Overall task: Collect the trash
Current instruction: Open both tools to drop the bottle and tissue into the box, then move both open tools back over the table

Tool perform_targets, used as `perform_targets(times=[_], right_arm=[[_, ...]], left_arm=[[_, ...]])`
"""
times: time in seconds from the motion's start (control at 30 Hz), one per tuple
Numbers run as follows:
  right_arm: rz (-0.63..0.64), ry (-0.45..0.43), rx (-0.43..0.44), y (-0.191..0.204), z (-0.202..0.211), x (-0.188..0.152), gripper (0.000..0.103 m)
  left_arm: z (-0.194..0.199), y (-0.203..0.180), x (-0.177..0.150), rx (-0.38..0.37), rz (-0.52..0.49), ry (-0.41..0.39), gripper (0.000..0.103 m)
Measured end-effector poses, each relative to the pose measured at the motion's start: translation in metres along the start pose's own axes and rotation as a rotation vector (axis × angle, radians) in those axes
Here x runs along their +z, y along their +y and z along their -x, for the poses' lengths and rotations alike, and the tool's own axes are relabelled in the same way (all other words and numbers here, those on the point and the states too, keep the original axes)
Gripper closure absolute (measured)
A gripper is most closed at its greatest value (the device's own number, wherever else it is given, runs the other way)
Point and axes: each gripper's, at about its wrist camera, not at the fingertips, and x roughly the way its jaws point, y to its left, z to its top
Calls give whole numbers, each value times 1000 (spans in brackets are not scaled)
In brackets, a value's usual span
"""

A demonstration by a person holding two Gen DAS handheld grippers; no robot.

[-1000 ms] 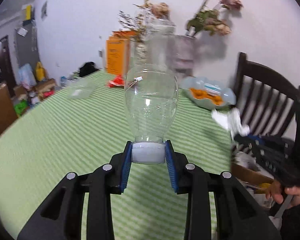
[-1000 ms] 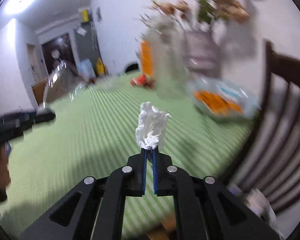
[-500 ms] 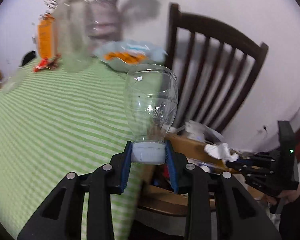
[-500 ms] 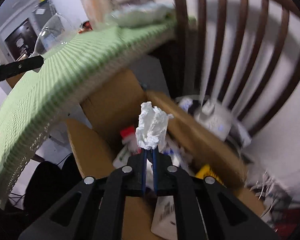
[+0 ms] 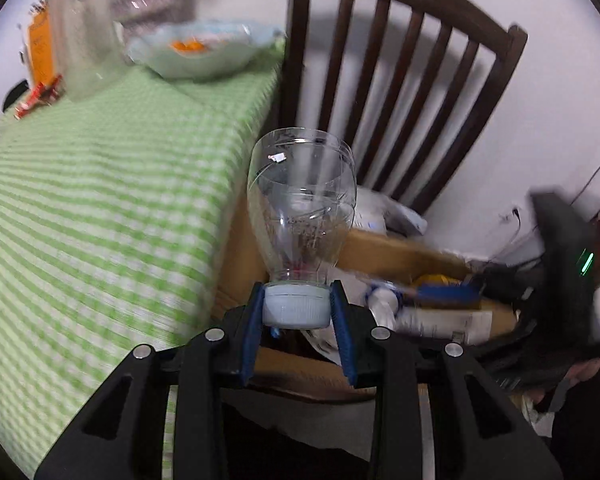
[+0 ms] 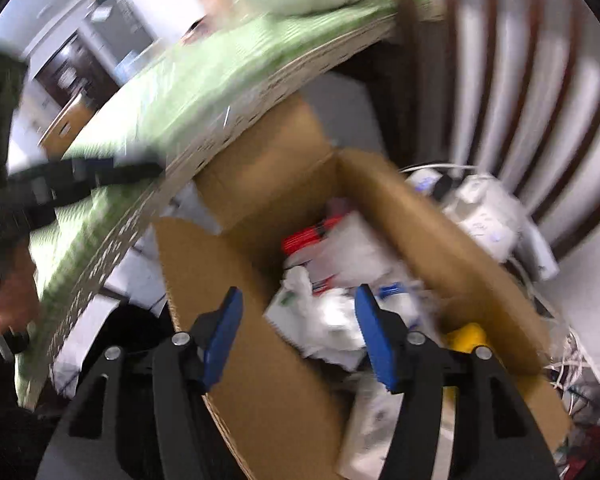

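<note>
Right gripper point(image 6: 298, 330) jaws just opened, nothing between them, over the cardboard box point(image 6: 440, 216); we grip the bottle point(image 5: 300, 200) by its cap in the left gripper point(image 5: 296, 312), box just ahead-below

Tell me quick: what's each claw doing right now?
Left claw: closed on the white cap of the clear plastic bottle.
Right claw: open, jaws just opened, nothing gripped, above the cardboard box.
</note>
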Motion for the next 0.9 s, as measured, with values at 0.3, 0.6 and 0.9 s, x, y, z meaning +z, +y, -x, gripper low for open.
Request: perform_targets(times=[0.3,0.6,0.9], right_arm=[[-155,-120,-102,-55,52,-10,47],[-103,-97,-94,-40,45,-12,47],[-63,-84,-80,-25,37,-1,47]], left_arm=[[-53,-9,0,-39,-2,133,70],[-64,0,2,-44,25,145,38],[-7,3,12,-68,53,11,38]])
